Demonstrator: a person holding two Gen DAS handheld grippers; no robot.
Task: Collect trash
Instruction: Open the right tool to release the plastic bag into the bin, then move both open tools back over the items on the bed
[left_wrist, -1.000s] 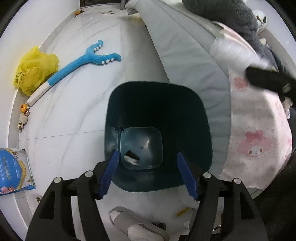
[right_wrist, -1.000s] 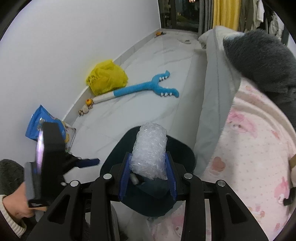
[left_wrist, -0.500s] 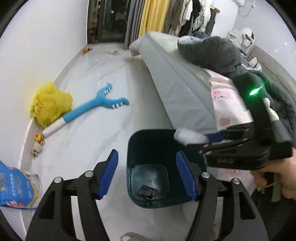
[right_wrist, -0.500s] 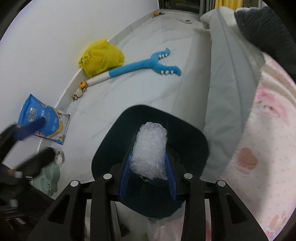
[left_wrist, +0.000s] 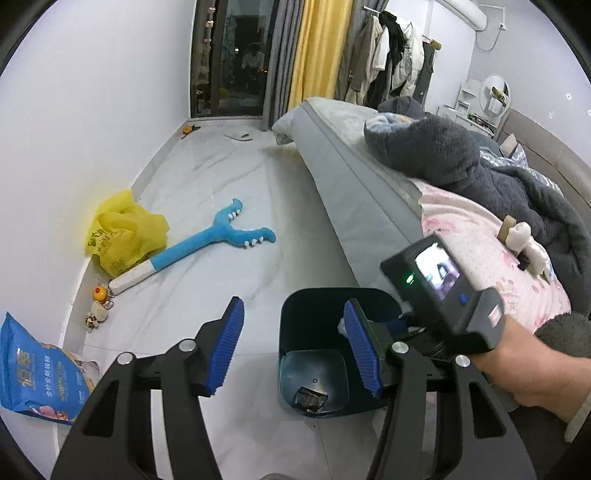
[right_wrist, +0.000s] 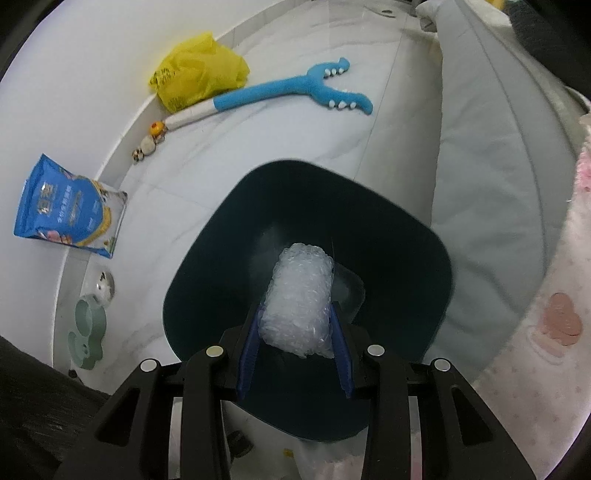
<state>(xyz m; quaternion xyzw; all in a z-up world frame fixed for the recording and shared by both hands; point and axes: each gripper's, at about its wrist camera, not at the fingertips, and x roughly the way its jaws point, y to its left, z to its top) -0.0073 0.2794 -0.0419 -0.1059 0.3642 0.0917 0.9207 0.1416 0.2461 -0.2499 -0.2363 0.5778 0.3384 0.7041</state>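
A dark teal trash bin stands on the floor beside the bed; a dark wrapper lies on its bottom. My left gripper is open and empty, raised beside the bin. My right gripper is shut on a roll of clear bubble wrap and holds it over the bin's opening. In the left wrist view the right gripper's body reaches over the bin's right rim, with a bit of the bubble wrap showing.
A yellow plastic bag, a blue plush toy, small toys and a blue pouch lie along the left wall. The bed with a pink sheet and grey blanket is on the right. A green bowl sits near the wall.
My left gripper has lifted and drawn back from over the bin, tilting up toward the room. My right gripper has carried the bubble wrap down over the bin's opening.
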